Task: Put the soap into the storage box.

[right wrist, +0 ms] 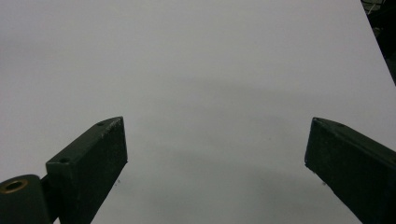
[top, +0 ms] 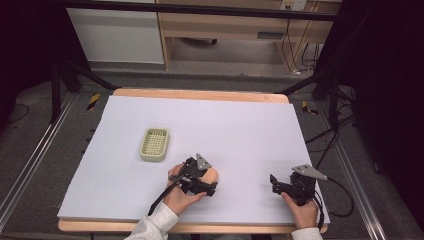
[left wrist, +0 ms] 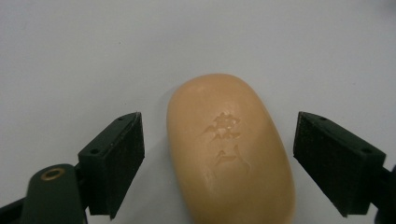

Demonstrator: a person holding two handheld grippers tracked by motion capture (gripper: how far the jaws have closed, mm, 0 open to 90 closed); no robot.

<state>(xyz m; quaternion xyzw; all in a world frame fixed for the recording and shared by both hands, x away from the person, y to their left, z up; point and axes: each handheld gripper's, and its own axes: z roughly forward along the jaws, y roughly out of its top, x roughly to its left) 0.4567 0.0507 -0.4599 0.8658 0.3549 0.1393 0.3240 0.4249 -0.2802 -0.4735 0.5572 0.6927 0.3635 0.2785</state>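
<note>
A tan oval bar of soap (left wrist: 231, 149) with a stamped mark lies on the white sheet between the jaws of my left gripper (left wrist: 219, 161). The jaws stand wide on both sides of it and do not touch it. From above, the soap (top: 212, 174) peeks out beside the left gripper (top: 204, 186), near the table's front middle. A pale green soap dish (top: 154, 144) with a slotted floor sits to the left and farther back. My right gripper (top: 275, 184) rests at the front right, open, with bare sheet (right wrist: 215, 140) between its jaws.
The white sheet (top: 225, 125) covers a wooden table (top: 200, 94). Cables trail from both grippers toward the front edge. Metal rails and stands flank the table, and a wooden desk stands behind it.
</note>
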